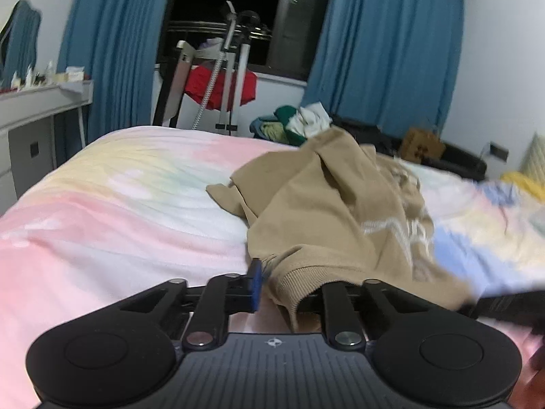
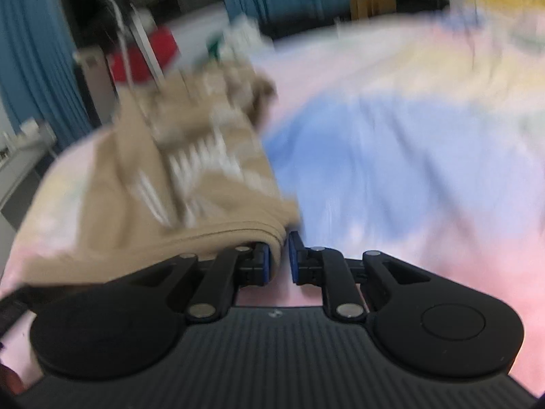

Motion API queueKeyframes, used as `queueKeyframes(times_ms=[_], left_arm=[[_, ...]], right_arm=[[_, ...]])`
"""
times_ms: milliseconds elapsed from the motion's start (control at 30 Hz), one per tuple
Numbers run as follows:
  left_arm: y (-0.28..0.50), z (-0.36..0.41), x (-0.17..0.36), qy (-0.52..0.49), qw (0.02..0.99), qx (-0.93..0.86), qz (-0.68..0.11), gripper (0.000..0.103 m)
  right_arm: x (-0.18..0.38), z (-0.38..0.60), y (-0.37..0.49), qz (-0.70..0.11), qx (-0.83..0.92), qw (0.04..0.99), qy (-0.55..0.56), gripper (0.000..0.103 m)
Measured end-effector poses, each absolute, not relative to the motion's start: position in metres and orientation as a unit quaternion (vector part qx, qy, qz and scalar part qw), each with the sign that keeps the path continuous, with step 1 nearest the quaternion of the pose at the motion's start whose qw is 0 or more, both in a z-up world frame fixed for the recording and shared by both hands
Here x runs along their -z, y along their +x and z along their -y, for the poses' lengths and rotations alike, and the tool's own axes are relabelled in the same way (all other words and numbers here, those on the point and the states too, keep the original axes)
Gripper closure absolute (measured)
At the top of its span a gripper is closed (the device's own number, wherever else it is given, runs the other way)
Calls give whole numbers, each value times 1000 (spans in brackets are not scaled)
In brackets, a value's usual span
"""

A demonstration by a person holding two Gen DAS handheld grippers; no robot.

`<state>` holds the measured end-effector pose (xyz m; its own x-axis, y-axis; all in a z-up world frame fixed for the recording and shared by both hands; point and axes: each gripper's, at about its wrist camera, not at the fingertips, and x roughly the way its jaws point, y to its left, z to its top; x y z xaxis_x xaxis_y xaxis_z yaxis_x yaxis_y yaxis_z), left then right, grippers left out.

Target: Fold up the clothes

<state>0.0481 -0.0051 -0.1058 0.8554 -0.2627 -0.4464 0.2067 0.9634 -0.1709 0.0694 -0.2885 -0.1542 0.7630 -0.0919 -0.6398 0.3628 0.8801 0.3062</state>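
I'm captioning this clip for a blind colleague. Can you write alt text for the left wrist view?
The left gripper has the ribbed hem of a crumpled tan sweater lying between its fingers, over a pastel tie-dye bedspread. Behind the bed are blue curtains, a dark window and a metal rack holding a red cloth.

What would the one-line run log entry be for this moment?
left gripper: ribbed hem between fingers, grip unclear | right gripper: shut on tan sweater edge | sweater crumpled on pastel bedspread | right view blurred

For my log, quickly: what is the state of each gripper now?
Left gripper: shut on the tan shirt's ribbed hem.
Right gripper: shut on the shirt's edge, small gap showing.
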Motion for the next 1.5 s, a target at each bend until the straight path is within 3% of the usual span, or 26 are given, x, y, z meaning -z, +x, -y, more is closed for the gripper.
queueKeyframes(times_ms=[133, 300, 567, 833, 1033, 1267, 1500], left_arm=[[45, 2, 92, -81, 965, 124, -215, 96], [30, 0, 44, -110, 974, 134, -143, 97], [9, 19, -124, -111, 983, 146, -8, 98], [-45, 32, -328, -73, 981, 143, 105, 98], [-102, 31, -422, -44, 979, 139, 144, 97], [-122, 18, -461, -70, 980, 164, 92, 97], [-74, 0, -399, -101, 978, 181, 15, 97]], right_arm=[[155, 295, 70, -308, 119, 914, 234, 89], [101, 291, 51, -182, 126, 961, 165, 92], [-89, 306, 27, 0, 108, 991, 74, 96], [-270, 326, -31, 101, 66, 991, 64, 95], [-381, 331, -83, 172, 39, 983, 43, 95], [-439, 334, -110, 168, -9, 984, 63, 95], [-412, 324, -42, 78, -24, 995, 50, 95]])
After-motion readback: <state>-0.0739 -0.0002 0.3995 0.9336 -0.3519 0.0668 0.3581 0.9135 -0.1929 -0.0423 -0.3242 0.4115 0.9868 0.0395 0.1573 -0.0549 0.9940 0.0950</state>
